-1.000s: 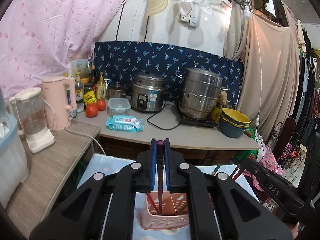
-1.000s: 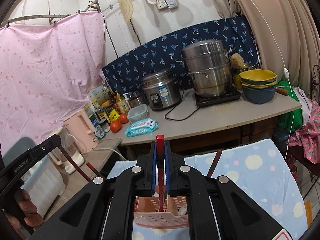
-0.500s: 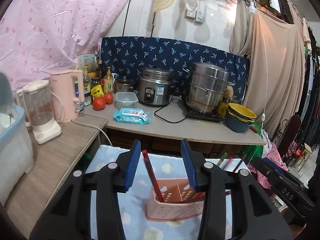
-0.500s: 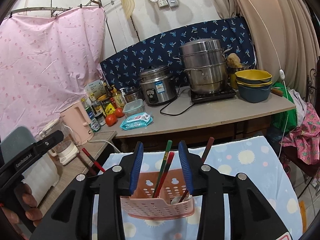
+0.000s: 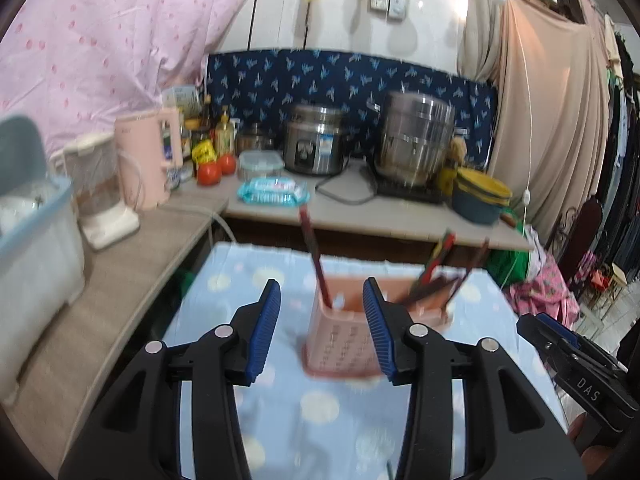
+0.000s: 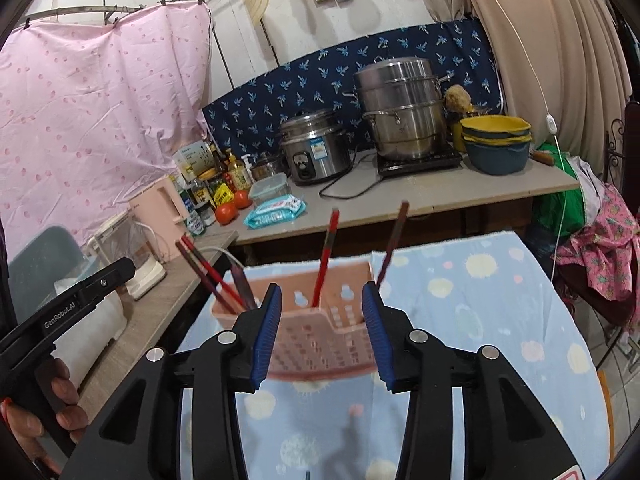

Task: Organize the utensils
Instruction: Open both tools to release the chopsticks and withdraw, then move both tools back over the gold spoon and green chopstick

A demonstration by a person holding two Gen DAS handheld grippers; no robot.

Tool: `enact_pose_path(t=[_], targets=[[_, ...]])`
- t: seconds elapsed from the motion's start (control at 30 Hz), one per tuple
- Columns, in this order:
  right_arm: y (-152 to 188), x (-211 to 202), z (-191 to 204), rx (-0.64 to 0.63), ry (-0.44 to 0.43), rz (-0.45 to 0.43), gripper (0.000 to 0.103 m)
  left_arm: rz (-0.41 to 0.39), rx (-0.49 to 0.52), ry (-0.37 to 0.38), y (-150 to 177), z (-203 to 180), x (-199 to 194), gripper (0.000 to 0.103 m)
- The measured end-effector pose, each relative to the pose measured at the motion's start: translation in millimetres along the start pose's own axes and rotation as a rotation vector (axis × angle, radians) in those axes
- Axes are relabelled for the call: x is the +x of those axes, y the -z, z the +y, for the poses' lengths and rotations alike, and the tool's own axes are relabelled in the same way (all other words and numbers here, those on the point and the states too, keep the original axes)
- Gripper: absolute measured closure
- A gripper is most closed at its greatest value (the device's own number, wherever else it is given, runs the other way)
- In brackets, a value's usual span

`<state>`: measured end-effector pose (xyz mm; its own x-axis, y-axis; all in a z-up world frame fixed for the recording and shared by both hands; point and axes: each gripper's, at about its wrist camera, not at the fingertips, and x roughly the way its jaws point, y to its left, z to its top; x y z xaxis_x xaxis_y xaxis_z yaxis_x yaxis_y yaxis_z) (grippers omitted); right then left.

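Both the left gripper (image 5: 322, 326) and right gripper (image 6: 320, 330) are spread and empty over the pink utensil basket (image 6: 320, 320) on the dotted cloth (image 6: 480, 300), chopsticks (image 6: 326, 258) standing inside; we judge a straight, clear lift safest.

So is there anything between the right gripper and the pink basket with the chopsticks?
Nothing visible. The right gripper is open and empty, with the pink basket directly ahead on the blue cloth. The chopsticks already stand inside the basket.
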<state>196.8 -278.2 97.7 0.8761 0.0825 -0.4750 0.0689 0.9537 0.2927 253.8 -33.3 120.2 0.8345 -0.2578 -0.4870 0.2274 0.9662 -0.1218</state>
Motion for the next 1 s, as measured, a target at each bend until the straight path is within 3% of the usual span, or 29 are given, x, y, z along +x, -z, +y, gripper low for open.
enact_pose_path(t=[0.37, 0.5, 0.73, 1.0], targets=[[102.7, -32.0, -7.2, 0.002, 0.024, 0.173, 0.062, 0.19, 0.009, -0.016, 99.2, 4.9, -13.4, 0.062], [143.7, -49.5, -2.6, -0.053, 0.056, 0.225, 0.062, 0.252, 0.018, -0.019, 134.4, 4.4, -20.8, 0.062], [202.2, -73.1, 4.3, -0.088, 0.051, 0.327, 0.062, 0.326, 0.035, -0.026, 177.7, -0.2, -36.9, 0.062], [245.9, -89.5, 18.8, -0.121, 0.013, 0.406, 0.062, 0.387, 0.044, -0.027, 215.8, -1.3, -55.2, 0.062]])
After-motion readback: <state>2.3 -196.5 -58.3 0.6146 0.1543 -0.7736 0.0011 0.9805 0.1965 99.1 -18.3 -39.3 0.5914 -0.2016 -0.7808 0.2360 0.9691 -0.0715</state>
